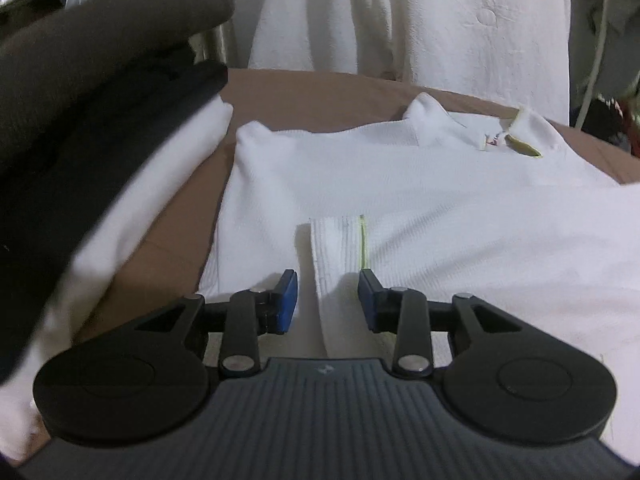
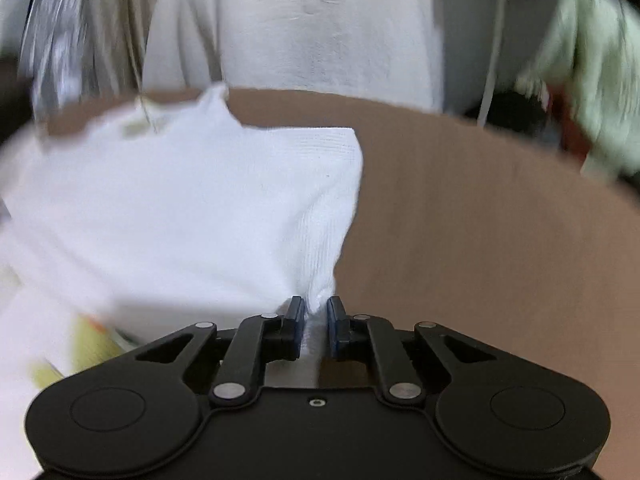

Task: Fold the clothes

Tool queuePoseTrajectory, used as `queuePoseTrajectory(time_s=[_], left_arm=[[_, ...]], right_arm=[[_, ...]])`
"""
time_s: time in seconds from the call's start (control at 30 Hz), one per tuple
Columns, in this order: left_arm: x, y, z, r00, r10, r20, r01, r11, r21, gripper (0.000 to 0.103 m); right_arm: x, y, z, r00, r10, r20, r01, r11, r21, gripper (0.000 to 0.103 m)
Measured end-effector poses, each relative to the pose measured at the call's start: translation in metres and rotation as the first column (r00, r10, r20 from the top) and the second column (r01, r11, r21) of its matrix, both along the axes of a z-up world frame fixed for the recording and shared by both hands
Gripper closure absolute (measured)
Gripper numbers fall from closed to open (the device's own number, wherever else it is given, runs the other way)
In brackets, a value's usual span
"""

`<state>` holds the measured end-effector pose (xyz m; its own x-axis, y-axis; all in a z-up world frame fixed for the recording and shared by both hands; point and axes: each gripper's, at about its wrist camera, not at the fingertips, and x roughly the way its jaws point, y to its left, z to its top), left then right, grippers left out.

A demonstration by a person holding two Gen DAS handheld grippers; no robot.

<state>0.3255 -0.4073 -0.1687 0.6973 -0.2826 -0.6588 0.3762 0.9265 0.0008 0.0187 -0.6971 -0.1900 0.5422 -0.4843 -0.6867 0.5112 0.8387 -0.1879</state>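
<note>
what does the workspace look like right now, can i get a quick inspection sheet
surface: brown tabletop, bare to the right of the shirt.
job's things: white shirt lying flat, collar at the far edge, yellow-trimmed cuff folded onto it.
clutter: dark and white garments heaped at left.
grippers: left gripper open, the cuff between its jaws, pads not pressing; right gripper shut on the shirt's edge.
cables: pale cord hanging at far right.
surroundings: cream curtain behind the table; right wrist view blurred.
</note>
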Motion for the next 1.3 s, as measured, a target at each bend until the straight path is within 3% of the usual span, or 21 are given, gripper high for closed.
queuePoseTrajectory(time_s=[0.07, 0.2, 0.23, 0.27, 0.3, 0.37, 0.43, 0.63, 0.73, 0.83, 0.93, 1.0, 1.07, 1.17, 1.3], left_arm=[[-0.004, 0.003, 0.013, 1.0, 0.0, 0.021, 0.0, 1.0, -0.001, 0.066], [-0.01, 0.016, 0.032, 0.999, -0.041, -0.006, 0.04, 0.993, -0.115, 0.051], [-0.011, 0.017, 0.033, 0.998, -0.059, -0.027, 0.055, 0.988, -0.141, 0.046], [-0.011, 0.013, 0.03, 0.995, -0.074, -0.065, 0.069, 0.994, -0.081, 0.046], [-0.011, 0.009, 0.027, 0.991, -0.086, -0.104, 0.084, 0.996, -0.016, 0.046], [-0.014, 0.012, 0.021, 0.99, 0.02, -0.139, 0.002, 0.987, 0.161, 0.046], [-0.019, 0.037, 0.025, 0.986, 0.087, -0.142, -0.066, 0.986, 0.152, 0.047], [-0.043, 0.098, 0.031, 0.978, 0.144, -0.154, -0.103, 0.964, 0.247, 0.044], [-0.062, 0.127, 0.027, 0.951, 0.136, -0.279, -0.096, 0.984, 0.151, 0.043], [-0.083, 0.15, 0.032, 0.934, 0.093, -0.346, -0.087, 0.996, 0.032, 0.041], [-0.103, 0.166, 0.031, 0.934, 0.079, -0.348, -0.074, 0.997, 0.027, 0.028], [-0.118, 0.177, 0.027, 0.934, 0.074, -0.35, -0.065, 0.997, 0.038, 0.027], [-0.128, 0.186, 0.018, 0.917, 0.066, -0.392, -0.058, 0.998, 0.031, 0.027], [-0.142, 0.206, 0.015, 0.893, 0.008, -0.449, -0.049, 0.996, -0.078, 0.022], [-0.15, 0.216, 0.02, 0.864, -0.008, -0.503, -0.047, 0.994, -0.096, 0.02]], right_arm=[[-0.004, -0.001, -0.007, 0.998, -0.056, -0.039, 0.053, 0.996, -0.068, 0.102], [-0.023, -0.002, 0.013, 0.985, -0.124, 0.118, 0.114, 0.99, 0.086, 0.093], [-0.026, 0.002, 0.018, 0.983, -0.114, 0.147, 0.099, 0.99, 0.103, 0.083], [-0.025, 0.007, 0.022, 0.983, -0.096, 0.157, 0.08, 0.991, 0.107, 0.061], [-0.023, 0.013, 0.024, 0.985, -0.076, 0.155, 0.062, 0.993, 0.097, 0.056], [-0.016, 0.025, 0.027, 0.989, -0.036, 0.141, 0.026, 0.997, 0.073, 0.051], [-0.013, 0.032, 0.027, 0.992, -0.023, 0.125, 0.013, 0.997, 0.076, 0.051], [-0.043, 0.06, 0.02, 0.99, -0.01, 0.139, -0.016, 0.982, 0.186, 0.051], [-0.067, 0.079, 0.012, 0.989, -0.017, 0.145, -0.019, 0.971, 0.239, 0.051], [-0.09, 0.095, 0.012, 0.991, -0.009, 0.13, -0.026, 0.964, 0.266, 0.05], [-0.115, 0.111, 0.015, 0.992, 0.001, 0.127, -0.038, 0.956, 0.292, 0.046], [-0.129, 0.119, 0.017, 0.993, 0.018, 0.119, -0.054, 0.95, 0.307, 0.046], [-0.143, 0.129, 0.017, 0.994, 0.033, 0.105, -0.064, 0.951, 0.304, 0.045], [-0.162, 0.139, 0.017, 0.994, 0.043, 0.099, -0.072, 0.947, 0.314, 0.044], [-0.187, 0.153, 0.013, 0.992, 0.065, 0.106, -0.099, 0.93, 0.355, 0.04]])
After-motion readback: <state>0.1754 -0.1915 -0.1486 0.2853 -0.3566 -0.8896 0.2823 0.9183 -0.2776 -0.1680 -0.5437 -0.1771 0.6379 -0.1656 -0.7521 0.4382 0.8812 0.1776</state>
